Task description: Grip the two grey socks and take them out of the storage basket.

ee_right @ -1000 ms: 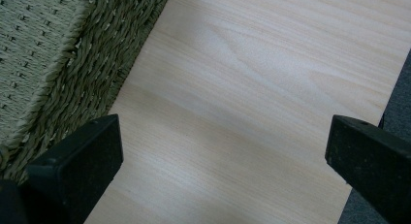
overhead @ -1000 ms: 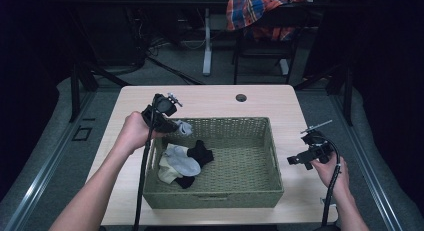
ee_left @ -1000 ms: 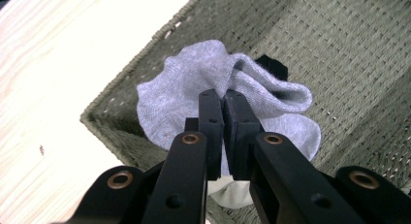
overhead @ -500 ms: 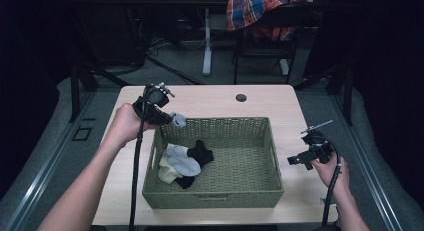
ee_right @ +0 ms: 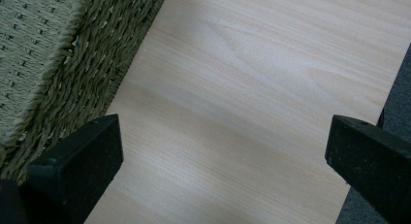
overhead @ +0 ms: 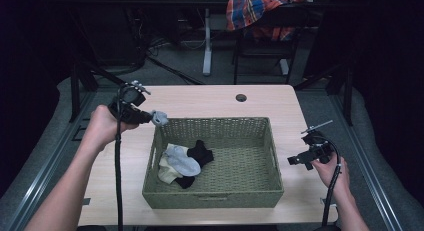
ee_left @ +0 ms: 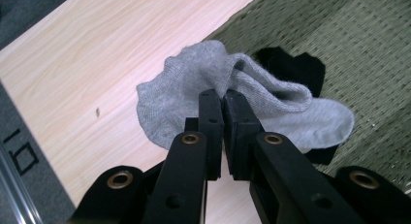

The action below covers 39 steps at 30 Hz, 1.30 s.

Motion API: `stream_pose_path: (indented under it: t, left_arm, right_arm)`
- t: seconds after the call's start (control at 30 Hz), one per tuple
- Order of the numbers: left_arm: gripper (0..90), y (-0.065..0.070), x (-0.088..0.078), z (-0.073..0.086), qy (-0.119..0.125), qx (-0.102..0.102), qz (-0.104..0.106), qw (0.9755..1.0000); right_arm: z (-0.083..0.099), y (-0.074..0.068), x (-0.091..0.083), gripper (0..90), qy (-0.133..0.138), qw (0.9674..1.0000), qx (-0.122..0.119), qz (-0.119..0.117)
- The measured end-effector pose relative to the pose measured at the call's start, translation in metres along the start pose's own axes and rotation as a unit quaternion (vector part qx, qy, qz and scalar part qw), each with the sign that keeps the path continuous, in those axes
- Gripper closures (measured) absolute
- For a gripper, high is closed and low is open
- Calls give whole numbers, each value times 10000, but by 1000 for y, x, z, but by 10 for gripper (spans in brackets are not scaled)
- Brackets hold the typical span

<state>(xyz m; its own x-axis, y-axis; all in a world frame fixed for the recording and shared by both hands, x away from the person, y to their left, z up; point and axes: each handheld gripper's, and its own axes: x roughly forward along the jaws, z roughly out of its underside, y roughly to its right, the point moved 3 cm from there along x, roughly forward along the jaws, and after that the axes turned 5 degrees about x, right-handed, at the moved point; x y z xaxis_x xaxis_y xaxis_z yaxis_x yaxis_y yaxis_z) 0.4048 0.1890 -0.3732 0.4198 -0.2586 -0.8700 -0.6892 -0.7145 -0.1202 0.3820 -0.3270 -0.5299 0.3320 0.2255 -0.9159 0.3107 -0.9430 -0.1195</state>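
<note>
My left gripper [overhead: 150, 116] [ee_left: 223, 94] is shut on a grey sock [overhead: 160, 118] [ee_left: 194, 83], which hangs just above the basket's far left corner and the table beside it. The green woven basket [overhead: 252, 125] holds a light grey sock [overhead: 181, 161], a cream sock [overhead: 164, 174] and black socks [overhead: 202, 152]. Under the held sock in the left gripper view lie a black sock [ee_left: 291, 66] and the light grey sock [ee_left: 327, 122]. My right gripper [overhead: 294, 161] [ee_right: 223, 146] stands open over bare table to the right of the basket [ee_right: 58, 44], nothing between its jaws.
The light wooden table [overhead: 210, 101] has a small dark round hole [overhead: 241, 97] at its far middle. Bare tabletop lies left, behind and right of the basket. Table edges drop to grey floor [overhead: 55, 141]. A plaid cloth [overhead: 260, 13] hangs on furniture far behind.
The left gripper has carried the grey sock up and to the left, from over the basket's inside to its far left corner. The right gripper has stayed in place.
</note>
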Motion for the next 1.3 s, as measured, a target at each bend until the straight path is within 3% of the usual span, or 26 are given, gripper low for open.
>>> stream_pose_path:
  t: [0.3, 0.53, 0.87, 1.3]
  left_arm:
    - [873, -23, -12, 34, 85, -421, -189, 9989]
    - [873, -31, -13, 53, 65, -638, -376, 9972]
    - [873, -37, 16, 91, -191, -982, -554, 9934]
    - [873, -38, 51, 130, -307, -1469, -478, 9875]
  right_arm:
    - [-1, -1, 1, 0, 10, 10000, -5, -24]
    - [0, 0, 0, 0, 19, 10000, 5, -2]
    - [0, 0, 0, 0, 16, 10000, 13, 5]
    - [0, 0, 0, 0, 18, 10000, 23, -12]
